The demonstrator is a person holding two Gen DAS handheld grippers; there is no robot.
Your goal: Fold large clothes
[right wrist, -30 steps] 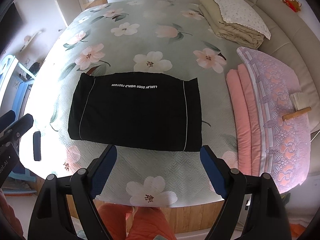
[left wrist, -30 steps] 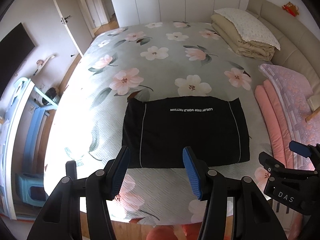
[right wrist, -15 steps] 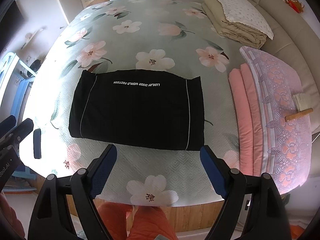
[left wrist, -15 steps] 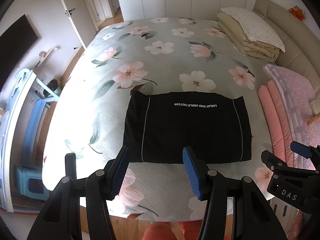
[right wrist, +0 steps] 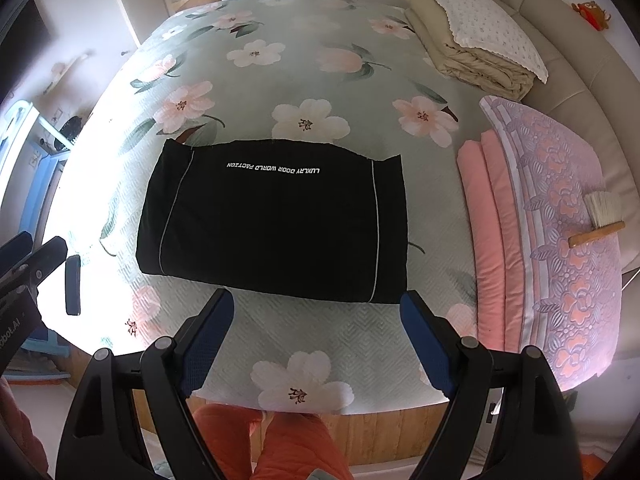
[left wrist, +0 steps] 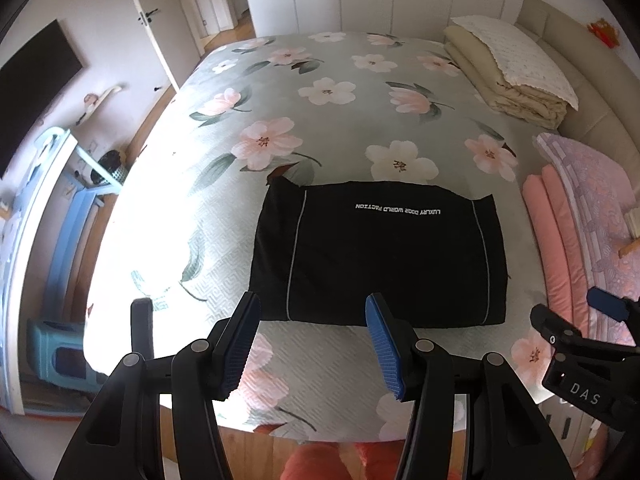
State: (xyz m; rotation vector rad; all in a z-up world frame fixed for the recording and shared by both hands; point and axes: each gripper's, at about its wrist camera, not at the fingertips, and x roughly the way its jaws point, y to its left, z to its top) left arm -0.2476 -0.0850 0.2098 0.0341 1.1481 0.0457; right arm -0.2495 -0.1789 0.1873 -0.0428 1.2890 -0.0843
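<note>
1. The black garment [left wrist: 378, 256] is seen folded into a flat rectangle on the bed [left wrist: 328, 92], near the foot edge, with white piping down each side and a line of white lettering near its far edge
2. It is also shown in the right wrist view [right wrist: 276, 216], lying flat on the floral bedspread with nothing touching it
3. The left gripper [left wrist: 312, 344] is held above the near edge of the bed, just short of the garment; its jaws are spread wide and nothing is held between them
4. The right gripper [right wrist: 318, 338] is held likewise over the near edge, its jaws parted even wider and empty
5. A pink folded quilt [right wrist: 492, 240] is laid along the right side of the bed, with a patterned lilac cover [right wrist: 560, 216] over it and a wooden-handled brush [right wrist: 600, 216] resting on top
6. A beige folded duvet [left wrist: 500, 80] is placed at the far right corner, topped by a white pillow [right wrist: 480, 20]
</note>
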